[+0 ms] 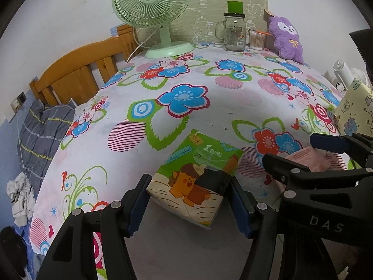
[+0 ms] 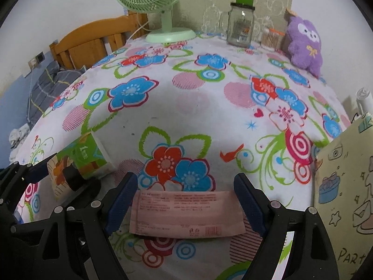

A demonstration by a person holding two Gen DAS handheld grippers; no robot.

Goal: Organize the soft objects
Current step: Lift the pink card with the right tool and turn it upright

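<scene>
A green tissue pack (image 1: 198,170) with a cartoon print sits between the blue pads of my left gripper (image 1: 190,200), which press on both its sides. It looks raised a little over the near table edge. To its right, my right gripper (image 2: 185,177) is shut on a flat pink tissue pack (image 2: 186,212), held across its width just above the cloth. In the right wrist view the green pack (image 2: 81,158) shows at the left. A purple plush toy (image 1: 288,38) sits upright at the far right, against the wall.
A floral tablecloth (image 1: 186,74) covers the table. At the back stand a green fan (image 1: 160,11), a glass jar (image 1: 233,32) and a cup of cotton swabs (image 1: 256,39). A pale yellow cartoon bag (image 2: 345,198) stands at the right edge. A wooden bed frame (image 1: 77,70) lies left.
</scene>
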